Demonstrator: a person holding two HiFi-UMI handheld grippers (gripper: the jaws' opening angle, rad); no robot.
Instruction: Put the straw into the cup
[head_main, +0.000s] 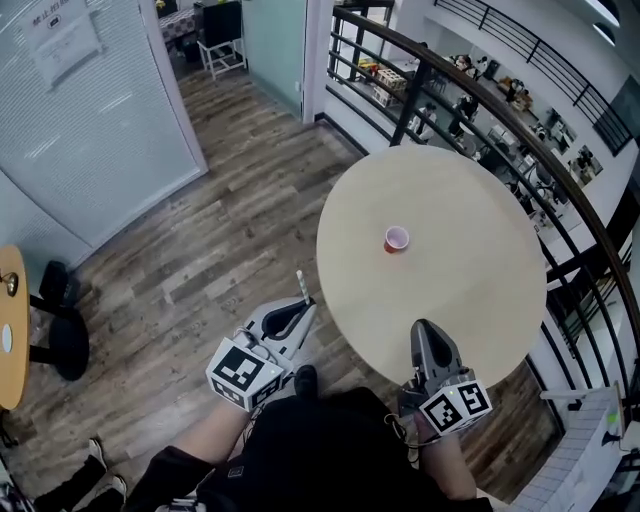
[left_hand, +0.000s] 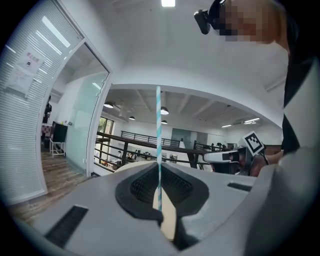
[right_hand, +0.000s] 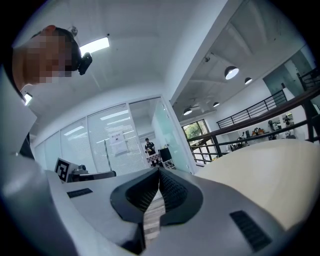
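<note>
A small red cup stands upright near the middle of the round beige table. My left gripper hovers off the table's left edge, shut on a blue-and-white striped straw that sticks up past its tips. In the left gripper view the straw stands straight up between the black pads. My right gripper is shut and holds nothing, over the table's near edge. Its pads meet at the tips. Neither gripper view shows the cup.
A dark metal railing curves behind the table, with a lower floor beyond it. Wooden plank floor lies to the left. A second orange table edge and a black stool stand at far left, near a glass wall.
</note>
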